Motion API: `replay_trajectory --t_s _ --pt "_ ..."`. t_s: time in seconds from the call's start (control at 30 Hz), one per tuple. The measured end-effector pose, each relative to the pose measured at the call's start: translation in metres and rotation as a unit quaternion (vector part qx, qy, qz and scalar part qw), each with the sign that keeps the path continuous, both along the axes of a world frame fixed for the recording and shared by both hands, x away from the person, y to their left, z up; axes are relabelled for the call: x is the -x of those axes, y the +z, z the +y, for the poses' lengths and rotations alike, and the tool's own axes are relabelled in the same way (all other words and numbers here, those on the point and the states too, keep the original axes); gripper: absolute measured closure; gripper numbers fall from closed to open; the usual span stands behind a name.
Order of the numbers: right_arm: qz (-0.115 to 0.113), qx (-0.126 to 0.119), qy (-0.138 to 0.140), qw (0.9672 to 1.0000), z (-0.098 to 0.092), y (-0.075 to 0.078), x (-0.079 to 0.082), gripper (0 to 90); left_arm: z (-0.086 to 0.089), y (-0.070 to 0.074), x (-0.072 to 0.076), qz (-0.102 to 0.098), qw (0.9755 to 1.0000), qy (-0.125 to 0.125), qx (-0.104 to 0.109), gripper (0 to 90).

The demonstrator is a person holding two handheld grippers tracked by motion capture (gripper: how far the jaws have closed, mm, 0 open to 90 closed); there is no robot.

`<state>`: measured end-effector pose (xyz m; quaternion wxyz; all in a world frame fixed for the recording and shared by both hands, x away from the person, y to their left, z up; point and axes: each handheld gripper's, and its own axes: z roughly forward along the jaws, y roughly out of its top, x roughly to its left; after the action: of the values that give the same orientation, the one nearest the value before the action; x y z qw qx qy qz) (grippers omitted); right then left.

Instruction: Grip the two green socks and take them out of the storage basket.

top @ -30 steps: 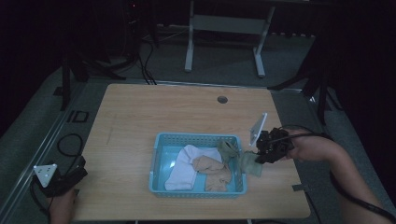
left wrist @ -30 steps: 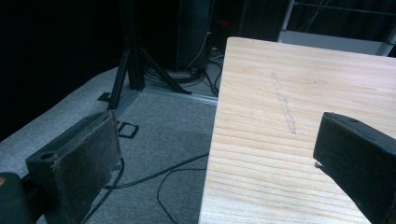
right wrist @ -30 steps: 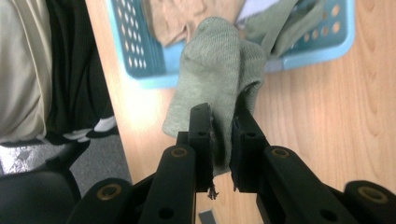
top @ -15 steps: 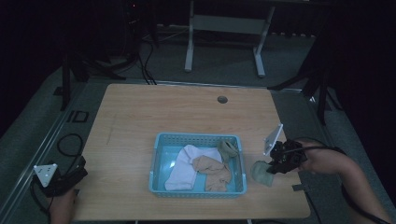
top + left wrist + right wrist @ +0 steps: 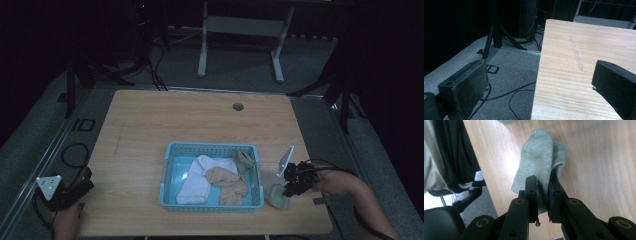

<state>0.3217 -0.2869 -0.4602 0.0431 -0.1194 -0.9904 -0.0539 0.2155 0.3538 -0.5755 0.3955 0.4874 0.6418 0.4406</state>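
Grey sock (image 5: 539, 162) pinched between the closed jaws of right gripper (image 5: 294, 184), its toe on the table (image 5: 150, 130) just right of the blue basket (image 5: 172, 150). Best to lay it flat and clear of the rim before releasing. Left gripper (image 5: 536, 85) idle, jaws apart, at the near-left table edge.

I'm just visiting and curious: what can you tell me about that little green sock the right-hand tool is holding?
The grey-green sock looks like soft ribbed knit, short and folded double. The right gripper pinches one end between its black jaws. In the high view the sock sits low on the wooden table, just right of the blue basket, outside it.
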Motion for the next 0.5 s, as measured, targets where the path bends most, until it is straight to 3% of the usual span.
replay_trajectory --t_s 0.17,0.5 --pt "0.008 0.018 0.003 0.9998 -0.001 -0.022 -0.005 80.4 0.000 0.000 0.000 0.001 1.0000 0.000 0.000 0.7" --pt "0.002 0.034 0.011 0.9993 -0.003 -0.043 -0.018 79.9 0.000 0.000 0.000 0.002 1.0000 -0.001 0.000 0.7"
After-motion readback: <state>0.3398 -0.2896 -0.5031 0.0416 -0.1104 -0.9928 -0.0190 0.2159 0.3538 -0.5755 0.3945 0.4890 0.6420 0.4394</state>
